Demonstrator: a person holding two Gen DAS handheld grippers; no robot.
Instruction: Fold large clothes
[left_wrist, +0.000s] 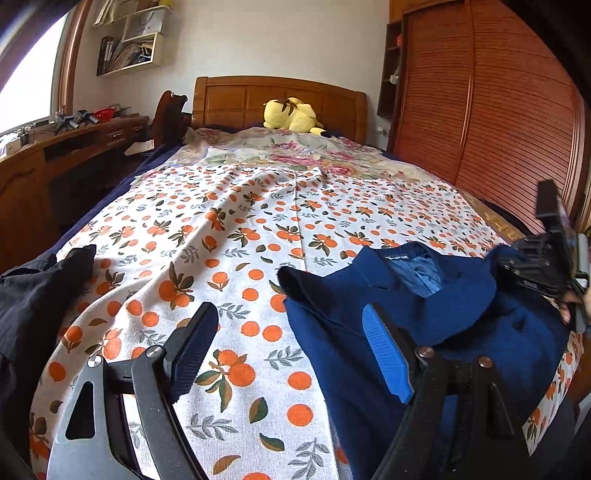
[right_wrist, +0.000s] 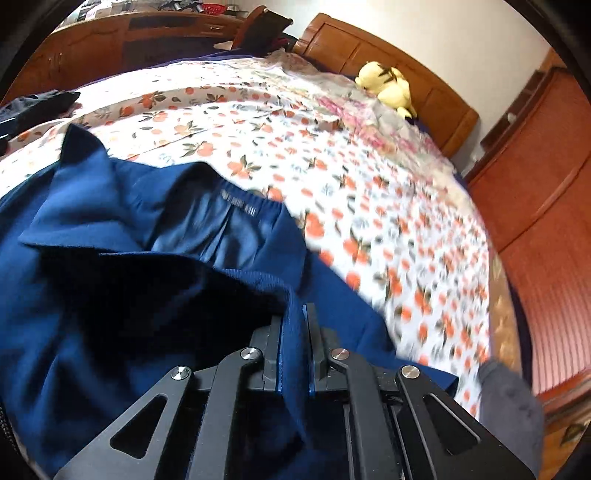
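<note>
Blue jacket (right_wrist: 122, 236) lies crumpled on the near right part of the bed (left_wrist: 236, 229), collar and lining facing up. My right gripper (right_wrist: 293, 332) has its fingers pressed together on a fold of its fabric; the sheet beyond is blurred, so I can't read it well. My left gripper (left_wrist: 291, 354) hovers with fingers spread, one over the orange-print sheet, holding nothing. Dark clothing (left_wrist: 33, 295) sits at the left edge.
</note>
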